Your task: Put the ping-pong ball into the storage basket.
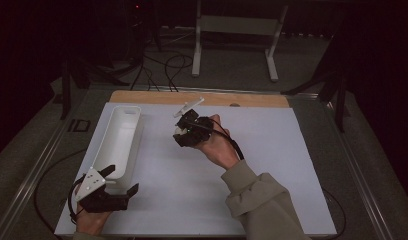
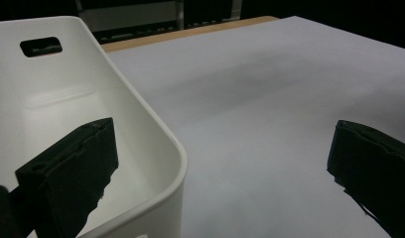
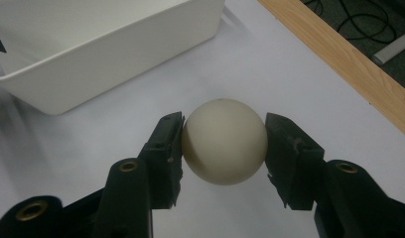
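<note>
Right hand-held gripper (image 3: 224,144) clenches a ball (image 3: 224,141); left hand-held gripper (image 2: 223,163), released, straddles the bin's (image 2: 156,134) wall.

A white-topped table (image 1: 272,165) with a wooden far edge carries a white bin (image 1: 119,140).

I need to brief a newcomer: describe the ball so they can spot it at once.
Start at the long white bin on the left of the white table sheet. Just right of its far end is the right gripper, its black jaws closed on either side of the ball. It is a plain cream sphere, the one round thing among the boxy ones.
</note>
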### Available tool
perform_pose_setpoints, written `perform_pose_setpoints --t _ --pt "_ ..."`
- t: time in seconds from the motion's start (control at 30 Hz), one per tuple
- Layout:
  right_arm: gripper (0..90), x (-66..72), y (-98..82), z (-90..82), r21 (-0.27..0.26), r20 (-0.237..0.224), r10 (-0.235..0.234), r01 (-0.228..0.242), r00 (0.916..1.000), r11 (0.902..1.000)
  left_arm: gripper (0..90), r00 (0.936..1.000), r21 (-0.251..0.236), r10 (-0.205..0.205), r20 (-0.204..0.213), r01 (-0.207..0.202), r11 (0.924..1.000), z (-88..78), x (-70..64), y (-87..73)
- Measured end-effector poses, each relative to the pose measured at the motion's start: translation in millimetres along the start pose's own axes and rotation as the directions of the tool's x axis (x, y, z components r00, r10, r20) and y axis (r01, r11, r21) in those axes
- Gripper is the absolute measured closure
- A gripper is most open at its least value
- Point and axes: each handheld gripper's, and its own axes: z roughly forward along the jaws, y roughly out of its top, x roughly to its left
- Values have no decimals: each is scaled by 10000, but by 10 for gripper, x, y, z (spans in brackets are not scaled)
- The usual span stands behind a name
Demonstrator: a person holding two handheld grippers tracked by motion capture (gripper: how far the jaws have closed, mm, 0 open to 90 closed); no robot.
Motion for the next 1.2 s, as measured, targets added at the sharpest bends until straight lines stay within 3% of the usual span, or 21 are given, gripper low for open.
perform_pose_setpoints --t 1.2 --pt "508 87 136 143 -106 -88 -82 81 9999 9999 0 10000 25 -11 26 11 10000 5 -6 -8"
